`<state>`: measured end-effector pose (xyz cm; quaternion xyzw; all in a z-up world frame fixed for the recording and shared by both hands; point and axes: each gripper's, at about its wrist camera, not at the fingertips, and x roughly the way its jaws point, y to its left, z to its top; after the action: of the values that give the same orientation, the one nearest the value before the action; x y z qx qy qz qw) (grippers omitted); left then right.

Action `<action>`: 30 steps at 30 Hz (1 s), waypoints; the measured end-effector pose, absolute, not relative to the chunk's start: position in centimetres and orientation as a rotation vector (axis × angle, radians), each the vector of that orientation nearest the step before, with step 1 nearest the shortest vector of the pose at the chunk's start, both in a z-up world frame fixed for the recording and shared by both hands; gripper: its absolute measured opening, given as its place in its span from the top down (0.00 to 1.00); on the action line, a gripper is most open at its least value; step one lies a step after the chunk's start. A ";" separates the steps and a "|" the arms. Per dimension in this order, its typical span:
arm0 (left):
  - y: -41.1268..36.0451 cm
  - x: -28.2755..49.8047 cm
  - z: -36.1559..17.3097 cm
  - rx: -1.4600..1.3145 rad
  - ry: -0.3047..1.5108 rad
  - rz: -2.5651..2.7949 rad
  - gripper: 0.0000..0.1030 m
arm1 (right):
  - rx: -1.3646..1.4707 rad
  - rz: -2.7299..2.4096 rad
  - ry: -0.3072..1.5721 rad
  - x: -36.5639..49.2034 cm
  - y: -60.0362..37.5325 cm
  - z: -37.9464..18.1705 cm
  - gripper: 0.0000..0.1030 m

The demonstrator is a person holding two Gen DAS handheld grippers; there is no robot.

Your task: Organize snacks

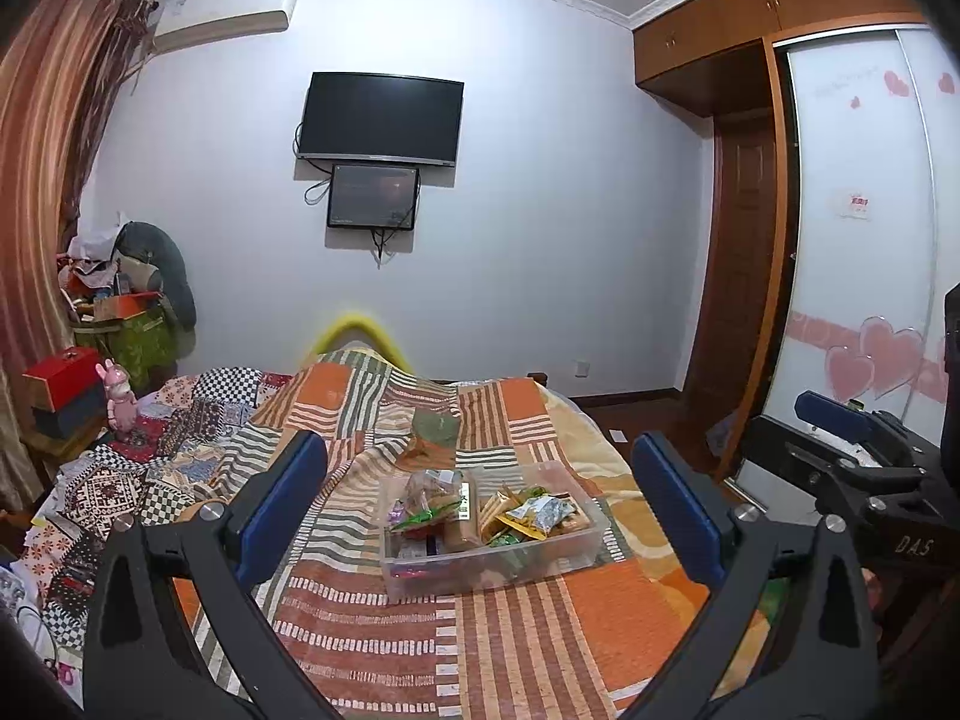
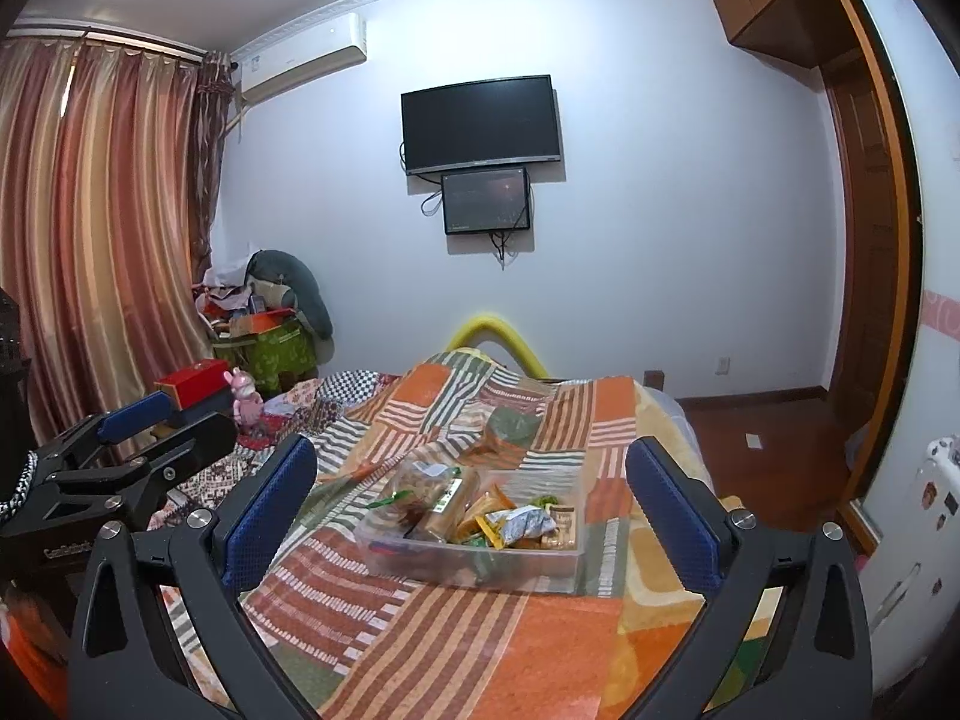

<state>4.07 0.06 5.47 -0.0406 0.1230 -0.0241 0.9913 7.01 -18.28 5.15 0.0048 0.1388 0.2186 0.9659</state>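
**Operator:** Left wrist view, item one: my left tool (image 1: 477, 498), jaws spread wide, nothing between them. Clear bin (image 1: 543, 561) of snacks (image 1: 528, 513) sits ahead on the bed (image 1: 516, 648), apart from both pads.

**Checker:** And the right side?

**Operator:** Item two: my right tool (image 2: 471, 501), likewise wide apart and holding nothing. Bin's near rim lies beyond the fingertips; striped blanket (image 2: 456, 648) runs bare between tool and bin.

**Checker:** Edges?

**Operator:** Bed's right edge drops to wood floor (image 2: 774, 450) near the wardrobe (image 1: 864, 240). Clutter crowds the left, by the curtain (image 2: 90, 240).
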 end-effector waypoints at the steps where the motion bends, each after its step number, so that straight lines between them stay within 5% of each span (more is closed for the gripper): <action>1: 0.0 4.0 5.4 -0.079 0.245 -0.047 0.00 | 0.010 0.442 0.283 7.0 -18.3 5.1 0.00; 30: -0.3 4.0 5.4 -0.068 0.246 -0.052 0.00 | 0.016 0.437 0.286 6.8 -18.7 5.2 0.00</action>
<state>3.98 -0.26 5.43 -0.0339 0.1227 -0.0259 0.9915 6.76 -18.70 5.23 0.0078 0.1414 0.2162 0.9660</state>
